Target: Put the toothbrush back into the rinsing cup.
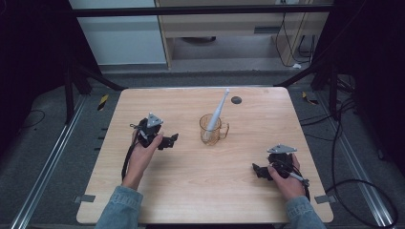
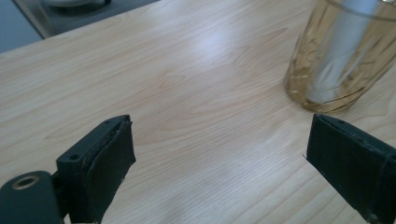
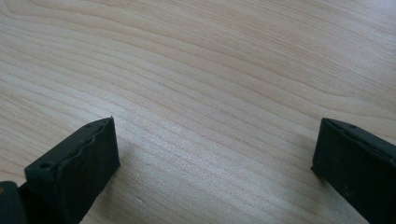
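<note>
Amber glass mug (image 1: 211,130) mid-table, white electric toothbrush (image 1: 216,113) leaning inside. Left gripper (image 1: 168,140) just left of mug, jaws apart; right gripper (image 1: 258,170) near right, jaws apart. Probably fragile, slippery glass; light, stiff toothbrush, best gripped mid-handle.

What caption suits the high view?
Two open grippers flank an amber glass mug holding an electric toothbrush.

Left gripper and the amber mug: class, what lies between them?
Bare wooden table separates the left gripper from the amber mug, per the high view.
</note>
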